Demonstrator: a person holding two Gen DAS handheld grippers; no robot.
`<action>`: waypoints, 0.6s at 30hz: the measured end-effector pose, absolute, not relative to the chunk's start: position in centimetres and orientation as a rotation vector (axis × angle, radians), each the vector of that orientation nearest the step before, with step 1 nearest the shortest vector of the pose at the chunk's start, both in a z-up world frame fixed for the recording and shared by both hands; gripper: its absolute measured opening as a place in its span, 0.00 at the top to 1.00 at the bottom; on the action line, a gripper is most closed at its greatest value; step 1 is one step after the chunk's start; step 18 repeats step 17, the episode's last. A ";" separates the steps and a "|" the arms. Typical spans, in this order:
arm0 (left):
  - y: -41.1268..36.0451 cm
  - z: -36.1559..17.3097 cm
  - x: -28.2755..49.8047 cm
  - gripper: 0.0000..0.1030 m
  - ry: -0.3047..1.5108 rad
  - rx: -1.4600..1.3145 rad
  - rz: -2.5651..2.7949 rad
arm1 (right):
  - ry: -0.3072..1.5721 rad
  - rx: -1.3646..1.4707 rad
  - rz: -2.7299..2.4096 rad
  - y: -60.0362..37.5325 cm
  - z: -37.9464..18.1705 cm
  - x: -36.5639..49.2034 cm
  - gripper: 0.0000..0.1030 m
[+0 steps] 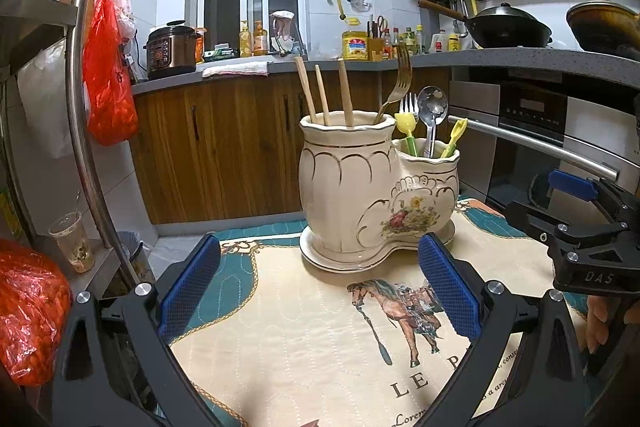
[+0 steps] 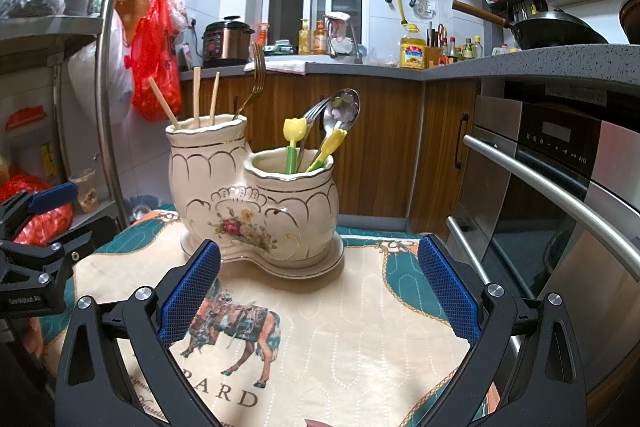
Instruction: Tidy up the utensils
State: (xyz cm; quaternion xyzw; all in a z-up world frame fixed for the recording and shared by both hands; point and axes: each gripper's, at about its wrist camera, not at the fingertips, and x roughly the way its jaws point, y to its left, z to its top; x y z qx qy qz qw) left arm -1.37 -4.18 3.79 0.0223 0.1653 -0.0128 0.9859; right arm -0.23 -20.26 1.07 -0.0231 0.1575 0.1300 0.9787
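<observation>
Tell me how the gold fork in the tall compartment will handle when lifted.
The gold fork looks like metal, so probably stiff and slippery. It leans on the holder's glazed rim, so it may scrape or slide sideways once nudged.

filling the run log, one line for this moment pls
left gripper open, empty | right gripper open, empty | utensils in holder | mat bare

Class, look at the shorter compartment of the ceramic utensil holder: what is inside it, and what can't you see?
In the shorter compartment stand two yellow tulip-topped utensils, a silver fork and a slotted spoon. Their lower ends and the compartment's bottom are hidden by its wall.
</observation>
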 end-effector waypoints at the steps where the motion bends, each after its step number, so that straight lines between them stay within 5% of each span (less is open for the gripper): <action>1: -4.2 3.8 -1.4 0.05 0.332 0.043 -0.025 | 0.317 -0.047 0.262 -20.3 1.1 -0.2 0.05; 18: -4.4 3.8 -1.4 0.05 0.328 0.045 -0.025 | 0.319 -0.046 0.262 -20.3 1.1 -0.2 0.05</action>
